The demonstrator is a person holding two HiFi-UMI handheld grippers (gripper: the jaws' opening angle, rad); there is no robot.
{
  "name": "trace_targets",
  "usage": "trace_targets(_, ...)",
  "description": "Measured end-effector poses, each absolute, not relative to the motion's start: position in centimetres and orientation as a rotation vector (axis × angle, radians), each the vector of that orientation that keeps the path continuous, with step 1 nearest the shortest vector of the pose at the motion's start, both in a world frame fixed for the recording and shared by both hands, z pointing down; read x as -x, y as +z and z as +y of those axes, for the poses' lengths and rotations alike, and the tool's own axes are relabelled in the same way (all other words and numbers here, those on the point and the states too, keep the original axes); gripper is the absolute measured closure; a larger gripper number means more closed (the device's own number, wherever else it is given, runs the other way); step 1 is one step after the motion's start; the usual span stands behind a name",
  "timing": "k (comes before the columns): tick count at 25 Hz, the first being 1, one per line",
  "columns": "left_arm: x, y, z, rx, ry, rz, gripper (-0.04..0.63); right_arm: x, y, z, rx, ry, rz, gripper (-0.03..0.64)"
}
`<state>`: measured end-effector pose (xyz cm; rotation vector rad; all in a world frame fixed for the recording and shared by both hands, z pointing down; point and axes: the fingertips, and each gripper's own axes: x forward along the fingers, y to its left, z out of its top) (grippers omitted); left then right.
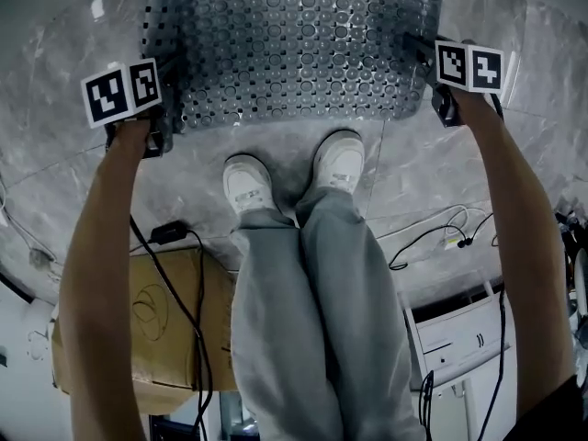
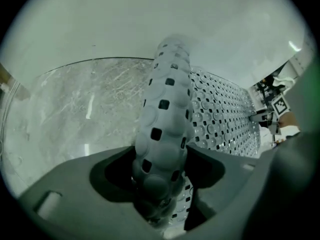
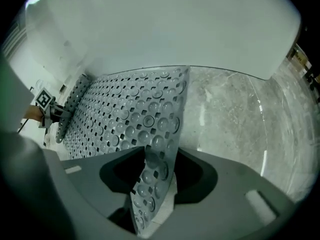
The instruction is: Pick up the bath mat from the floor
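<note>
Progress: grasp stage, lift not begun. Nearest the camera on the head, the person's shoes (image 1: 248, 184) stand on the marble floor (image 1: 441, 186) just short of the bath mat (image 1: 294, 44). The mat lies mostly flat, its near edge just beyond the toes.

The left gripper (image 1: 154, 141) is on the mat's left edge and the right gripper (image 1: 446, 110) on its right edge, both pointing steeply down.

Left claw: narrowed onto a curled-up roll of the mat's edge, which fills the gap. Right claw: narrowed onto a single thin layer standing upright between the jaws. Both look gripped.

Left to do, by my judgement: raise both ends clear of the floor.

View notes: the head view shows the mat's whole layout but hides the jaws. Only the gripper views show the raised edges in the jaws, and each catches the opposite gripper far across the mat.
</note>
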<state>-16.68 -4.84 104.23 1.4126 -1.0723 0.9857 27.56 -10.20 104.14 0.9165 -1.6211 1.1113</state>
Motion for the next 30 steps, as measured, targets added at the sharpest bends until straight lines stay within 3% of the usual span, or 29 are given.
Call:
trace_targets(8,17.1,104.4,-5.0,-1.374,1.017,-1.082,0.356,-27.8,104.4,-10.3,-0.746,1.207,-1.544,0.477)
trace_targets(20,17.2,104.6,-5.1,-1.35,1.099,-1.116,0.359,-27.9,104.5,-10.6,-1.0,1.061,-1.576,0.488)
trace_targets(23,16.7,104.0,-4.9,-1.368,1.141,-1.099,0.395,-27.2,104.6,-10.6,-1.121,1.175,-1.556,0.583)
trace_targets(30,15.9,102.3,-4.1,-1.389,1.144,-1.058,0.425,-26.5,103.2,-10.3,-1.124,1.181,-1.523,0.597)
